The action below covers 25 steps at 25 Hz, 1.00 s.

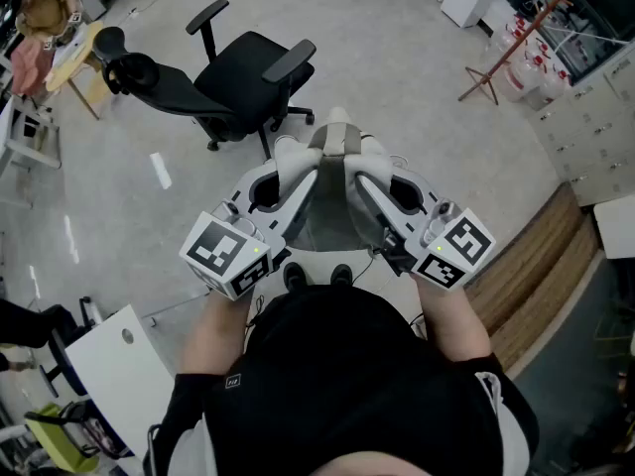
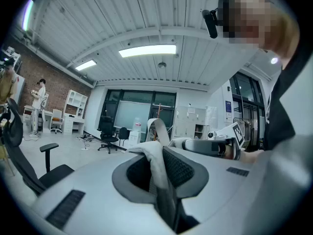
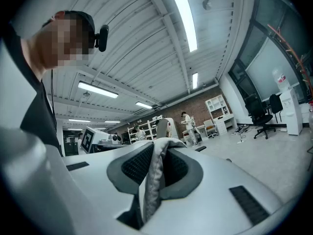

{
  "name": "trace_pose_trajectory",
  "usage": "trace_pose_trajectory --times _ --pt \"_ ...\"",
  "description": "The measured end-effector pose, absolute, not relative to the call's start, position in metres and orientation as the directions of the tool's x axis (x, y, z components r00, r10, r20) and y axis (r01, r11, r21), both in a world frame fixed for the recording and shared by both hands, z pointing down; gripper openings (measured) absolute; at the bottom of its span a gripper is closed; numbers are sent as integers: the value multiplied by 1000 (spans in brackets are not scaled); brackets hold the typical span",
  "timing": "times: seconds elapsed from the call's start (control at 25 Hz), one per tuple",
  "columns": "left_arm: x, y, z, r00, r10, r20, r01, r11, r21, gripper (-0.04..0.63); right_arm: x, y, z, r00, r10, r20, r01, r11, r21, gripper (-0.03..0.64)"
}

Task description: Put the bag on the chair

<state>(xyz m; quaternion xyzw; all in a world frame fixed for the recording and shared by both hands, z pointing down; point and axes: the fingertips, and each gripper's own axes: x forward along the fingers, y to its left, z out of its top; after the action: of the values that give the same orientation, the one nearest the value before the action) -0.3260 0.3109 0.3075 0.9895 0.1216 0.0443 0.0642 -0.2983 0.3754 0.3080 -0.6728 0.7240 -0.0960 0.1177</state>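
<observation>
Seen from the head camera, a person in a dark top stands on a pale grey floor [image 1: 417, 87] and holds a grey fabric bag [image 1: 332, 211] at chest height between two hand-held grippers. The left gripper [image 1: 290, 163] and the right gripper [image 1: 369, 163] meet side by side at the bag's top edge, with its pale straps [image 1: 338, 125] rising between them. A black office chair [image 1: 233, 82] with armrests stands empty on the floor ahead and to the left, well apart from the bag. A reddish coat stand [image 1: 516, 40] leans in at the upper right. In the left gripper view, the jaws are pressed together on a fold of the bag's pale cloth, which runs down the narrow gap between the dark textured pads [image 2: 180, 168]. The other gripper lies level just beyond, and part of the chair shows at the left edge. In the right gripper view, those jaws likewise pinch a strip of the grey cloth between them, and the marker cube [image 3: 87, 140] of the left gripper shows behind. Strip lights [image 3: 186, 18] cross the ribbed white ceiling, and a figure in white [image 3: 188, 123] stands by distant shelving.
</observation>
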Motion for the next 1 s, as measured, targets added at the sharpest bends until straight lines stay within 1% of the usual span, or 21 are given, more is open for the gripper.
trace_pose_trajectory --times 0.48,0.6,1.0 --pt "-321 353 294 970 229 78 220 -969 113 62 -292 419 295 -91 -992 -88 -940 115 -322 64" --pt "-317 367 291 972 222 71 212 -969 129 63 -287 432 292 -95 -990 -100 -934 124 -335 67" --pt "-306 398 297 960 269 74 258 -957 136 61 -277 464 293 -80 -991 -108 -938 111 -328 71"
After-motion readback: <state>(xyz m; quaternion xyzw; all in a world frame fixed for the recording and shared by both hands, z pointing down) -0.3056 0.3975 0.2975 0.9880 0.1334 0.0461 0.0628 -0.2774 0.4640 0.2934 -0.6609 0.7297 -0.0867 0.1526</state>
